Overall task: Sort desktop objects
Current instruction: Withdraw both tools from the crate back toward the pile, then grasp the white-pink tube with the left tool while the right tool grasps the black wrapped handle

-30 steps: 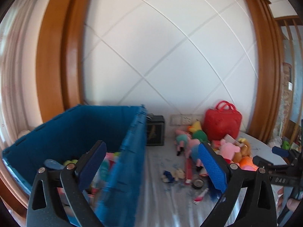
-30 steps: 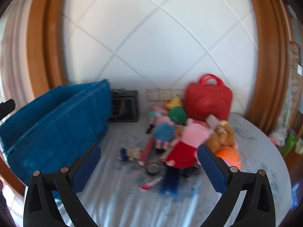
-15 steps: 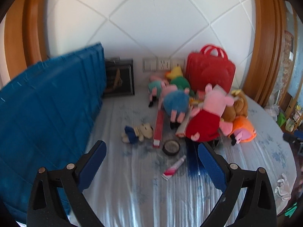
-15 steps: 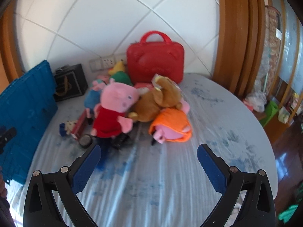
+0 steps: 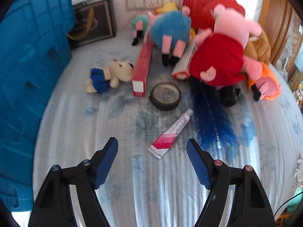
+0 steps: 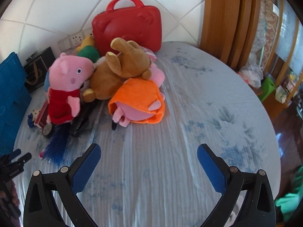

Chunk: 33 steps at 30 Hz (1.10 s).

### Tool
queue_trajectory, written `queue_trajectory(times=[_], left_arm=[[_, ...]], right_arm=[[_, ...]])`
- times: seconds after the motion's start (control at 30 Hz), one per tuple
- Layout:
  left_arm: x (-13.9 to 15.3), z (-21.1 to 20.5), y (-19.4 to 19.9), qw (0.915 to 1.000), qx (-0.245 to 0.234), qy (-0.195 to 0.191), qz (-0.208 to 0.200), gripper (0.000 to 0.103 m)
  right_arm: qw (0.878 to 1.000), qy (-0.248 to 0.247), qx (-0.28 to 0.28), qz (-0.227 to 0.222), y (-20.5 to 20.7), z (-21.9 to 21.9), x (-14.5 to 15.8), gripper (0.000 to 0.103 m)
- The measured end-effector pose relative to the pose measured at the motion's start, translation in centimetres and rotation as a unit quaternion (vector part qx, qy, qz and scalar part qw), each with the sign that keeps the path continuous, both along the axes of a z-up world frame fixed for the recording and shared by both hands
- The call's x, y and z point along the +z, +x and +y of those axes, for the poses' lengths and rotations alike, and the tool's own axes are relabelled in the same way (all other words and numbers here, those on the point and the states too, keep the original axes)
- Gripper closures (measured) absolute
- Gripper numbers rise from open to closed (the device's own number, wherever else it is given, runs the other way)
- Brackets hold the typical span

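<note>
While the left gripper (image 5: 152, 151) closes empty above the tube (image 5: 171, 134), the toys at 12 o'clock remain unsorted; the right gripper (image 6: 149, 156) gapes empty.

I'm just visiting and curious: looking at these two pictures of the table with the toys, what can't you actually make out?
- Inside of the blue crate: left view shows only its outer wall.
- Print on the pink-and-white tube: too small and blurred.
- Black thing under the red-dressed pig plush: mostly covered in both views.
- Face of the orange-dressed plush: turned away in the right view.
- Left gripper: cut off by the right view's edge.
</note>
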<state>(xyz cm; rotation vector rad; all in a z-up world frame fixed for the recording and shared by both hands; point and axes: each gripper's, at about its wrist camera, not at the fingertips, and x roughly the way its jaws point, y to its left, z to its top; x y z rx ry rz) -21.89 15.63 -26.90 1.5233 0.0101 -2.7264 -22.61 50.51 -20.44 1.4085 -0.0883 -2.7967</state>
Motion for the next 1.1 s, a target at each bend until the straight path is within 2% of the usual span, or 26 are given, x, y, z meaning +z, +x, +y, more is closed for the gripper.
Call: queue_trajectory(times=[0.17,0.2,0.23,0.27,0.3,0.37,0.57,0.6,0.63,0.73,0.87,0.93,0.97,1.0,1.07,1.1], left_arm=[[-2.4,1.1,-2.3,0.9994,-0.024,-0.002,-0.026,0.031],[-2.9,1.3,-2.7,0.9991,-0.028,-0.004,-0.032,0.039],[-3.6,1.5,-3.2,0.9985,-0.033,-0.002,-0.044,0.053],[-4.1,1.6,-3.5,0.9978,-0.037,0.005,-0.054,0.054],[-3.9,1.5,-3.7,0.9985,-0.035,0.014,-0.039,0.065],[-3.8,1.5,-4.3,0.9984,-0.041,0.013,-0.036,0.075],[-3.3,0.6,-5.6,0.9995,-0.019,0.005,-0.024,0.077],[-3.1,0.4,-5.6,0.9997,-0.015,0.006,-0.02,0.084],[-2.6,0.1,-5.5,0.9998,-0.012,0.006,-0.012,0.086],[-1.8,-0.8,-5.0,0.9999,-0.006,0.009,-0.002,0.087],[-2.5,-1.3,-4.6,0.9998,-0.003,0.007,-0.019,0.087],[-2.5,-1.4,-4.4,0.9998,0.0,0.014,-0.014,0.087],[-2.5,-1.3,-4.4,0.9997,0.0,0.017,-0.015,0.087],[-2.6,-1.2,-4.6,0.9996,0.001,0.021,-0.017,0.087],[-2.6,-0.8,-4.8,0.9996,-0.003,0.022,-0.017,0.087],[-2.7,-0.5,-4.9,0.9997,-0.006,0.019,-0.016,0.087]], right_arm=[[1.0,0.0,-0.002,-0.023,-3.0,0.3,-2.2,0.0],[1.0,0.001,-0.002,-0.027,-3.5,0.4,-2.6,0.0],[1.0,0.002,-0.004,-0.031,-4.0,0.4,-3.0,0.0],[0.999,0.002,-0.005,-0.036,-4.6,0.4,-3.5,0.0],[0.999,0.002,-0.006,-0.041,-5.1,0.5,-3.9,0.0],[0.999,0.004,-0.006,-0.051,-6.3,0.5,-4.8,0.0],[0.998,0.005,0.008,-0.065,-8.9,-0.9,-6.3,0.0],[0.998,0.001,0.015,-0.064,-9.0,-1.4,-6.3,0.0],[0.998,-0.002,0.025,-0.063,-9.0,-2.0,-6.4,0.0],[0.997,-0.012,0.045,-0.065,-8.8,-3.7,-6.6,0.0],[0.993,-0.033,0.087,-0.078,-8.3,-6.6,-6.8,0.0],[0.991,-0.036,0.098,-0.086,-8.2,-8.0,-6.9,0.0],[0.99,-0.038,0.107,-0.087,-8.2,-8.9,-7.0,0.009],[0.989,-0.034,0.117,-0.088,-8.3,-9.7,-7.0,0.028],[0.987,-0.029,0.13,-0.095,-8.6,-11.5,-7.3,0.038],[0.985,-0.033,0.137,-0.102,-8.9,-12.4,-7.5,0.038]])
